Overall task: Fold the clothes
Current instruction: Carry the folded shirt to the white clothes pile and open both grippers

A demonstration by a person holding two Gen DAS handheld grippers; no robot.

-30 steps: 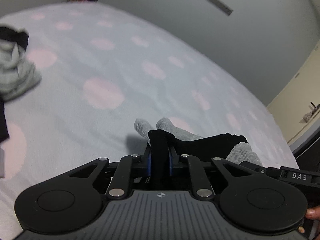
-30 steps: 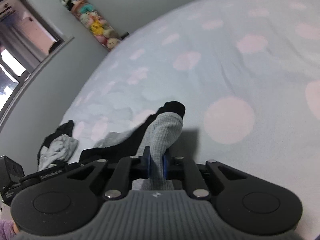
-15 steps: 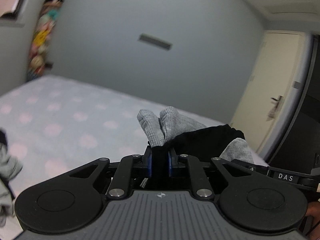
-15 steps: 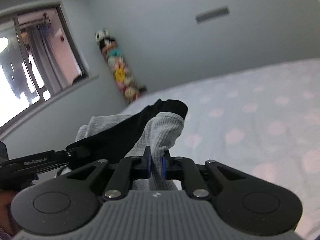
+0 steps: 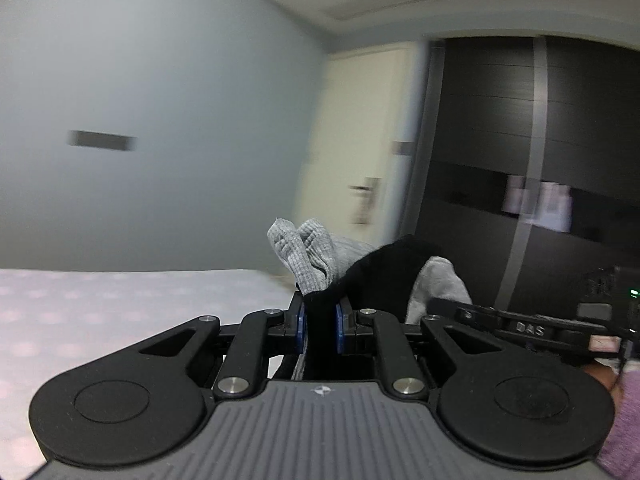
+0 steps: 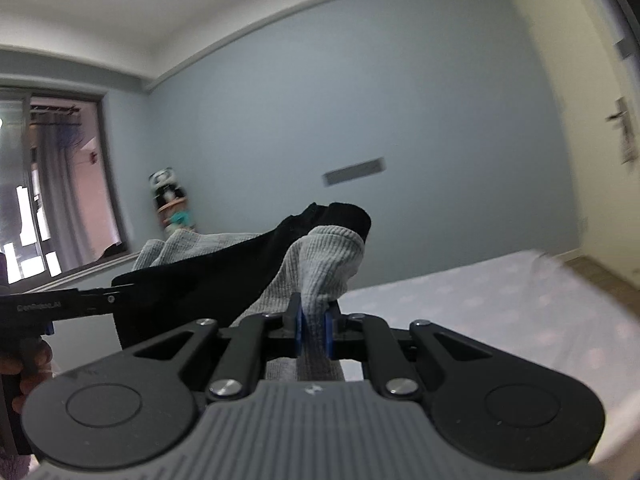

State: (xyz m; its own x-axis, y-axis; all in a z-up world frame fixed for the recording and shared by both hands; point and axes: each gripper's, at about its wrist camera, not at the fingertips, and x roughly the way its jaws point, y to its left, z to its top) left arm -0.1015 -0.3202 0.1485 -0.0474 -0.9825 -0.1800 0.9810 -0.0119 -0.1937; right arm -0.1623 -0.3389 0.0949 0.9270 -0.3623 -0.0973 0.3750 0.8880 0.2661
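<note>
- Left gripper [image 5: 319, 322] clenched on garment [image 5: 384, 272], black end.
- Right gripper [image 6: 315, 330] clamped on grey ribbed end.
- Long axis strung between both, above bed [image 6: 500, 300].

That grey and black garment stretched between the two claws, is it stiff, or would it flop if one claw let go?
Probably floppy: the garment bunches into soft folds above the right claw and sags toward the left claw. It looks light, a thin ribbed knit. Slipping seems unlikely; both claws pinch it tightly.
</note>
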